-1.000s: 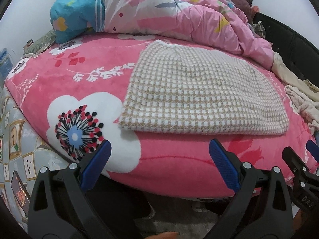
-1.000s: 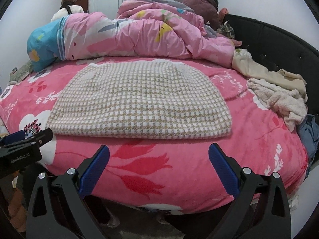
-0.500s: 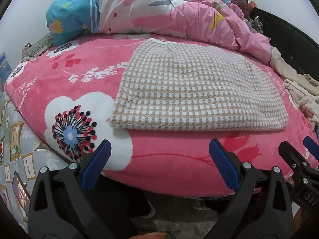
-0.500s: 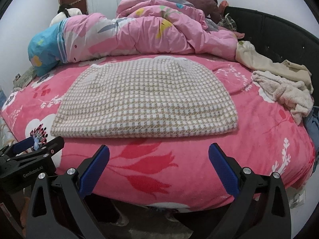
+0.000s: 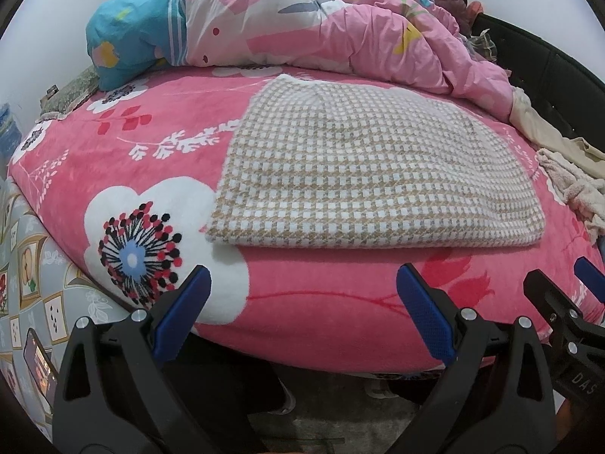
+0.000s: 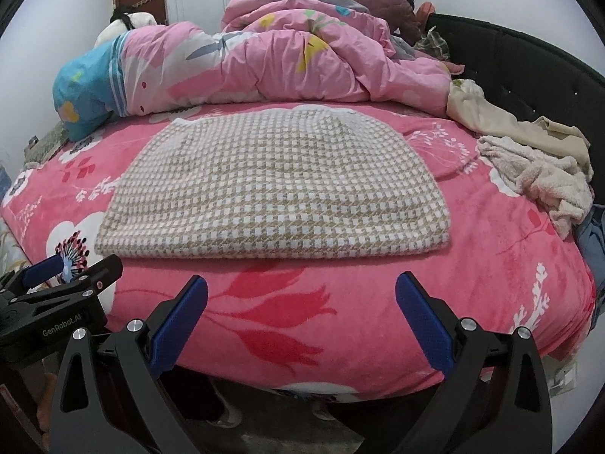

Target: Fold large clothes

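Lying flat and folded on the pink floral blanket point(image 5: 302, 302), near the bed's front edge: the beige-and-white houndstooth garment point(image 5: 374, 174), its near fold running parallel to that edge and set just back from it, its left front corner overlapping the large white flower print point(image 5: 151, 234). Spreading across the middle of the bed in the right wrist view, same houndstooth garment point(image 6: 276, 189), far edge reaching toward the heaped pink duvet point(image 6: 287, 64).

Hovering off the bed's front edge, in front of the garment's left half, well clear of the fabric: left gripper point(image 5: 302, 310), blue-padded fingers point(image 5: 181, 314) spread wide, holding nothing. Hanging likewise off the front edge, in front of the garment's middle: right gripper point(image 6: 302, 317), jaws gaping, empty, apart from the cloth. Showing at the right margin of the left wrist view, part of the right gripper; showing at the lower left of the right wrist view, part of the left gripper.

Piling up along the bed's far edge: the pink duvet point(image 5: 340, 30) with its blue end point(image 5: 124, 38) toward the far left corner. Bunching at the bed's right edge beside the black bed frame point(image 6: 529, 72): a cream fleece garment point(image 6: 540, 181) and a beige garment point(image 6: 510, 125). Draping down the bed's left side: a grey patterned sheet point(image 5: 22, 283).
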The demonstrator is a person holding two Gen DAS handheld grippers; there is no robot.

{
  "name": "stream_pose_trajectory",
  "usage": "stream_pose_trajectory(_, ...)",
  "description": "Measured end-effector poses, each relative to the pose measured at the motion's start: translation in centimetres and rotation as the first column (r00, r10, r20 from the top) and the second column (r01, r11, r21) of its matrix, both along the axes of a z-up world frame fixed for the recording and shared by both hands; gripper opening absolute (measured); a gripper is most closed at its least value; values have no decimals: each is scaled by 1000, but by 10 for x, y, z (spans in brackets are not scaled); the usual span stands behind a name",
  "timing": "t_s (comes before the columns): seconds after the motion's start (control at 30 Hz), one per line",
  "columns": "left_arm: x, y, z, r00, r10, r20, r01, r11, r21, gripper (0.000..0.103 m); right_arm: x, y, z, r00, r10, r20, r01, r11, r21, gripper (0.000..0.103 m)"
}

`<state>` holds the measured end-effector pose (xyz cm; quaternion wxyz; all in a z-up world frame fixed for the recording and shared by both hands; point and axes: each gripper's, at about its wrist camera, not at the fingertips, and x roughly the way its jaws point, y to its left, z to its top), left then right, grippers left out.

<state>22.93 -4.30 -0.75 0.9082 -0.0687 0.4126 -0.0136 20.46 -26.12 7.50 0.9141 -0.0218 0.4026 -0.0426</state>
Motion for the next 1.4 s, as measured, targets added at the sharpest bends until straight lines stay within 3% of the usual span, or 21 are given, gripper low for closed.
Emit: stream_pose_trajectory(1.4, 0, -1, 0, 1000, -5, -3, 5, 1000, -2, 95, 0, -3, -1, 1000, 3, -8, -3, 1000, -7, 97)
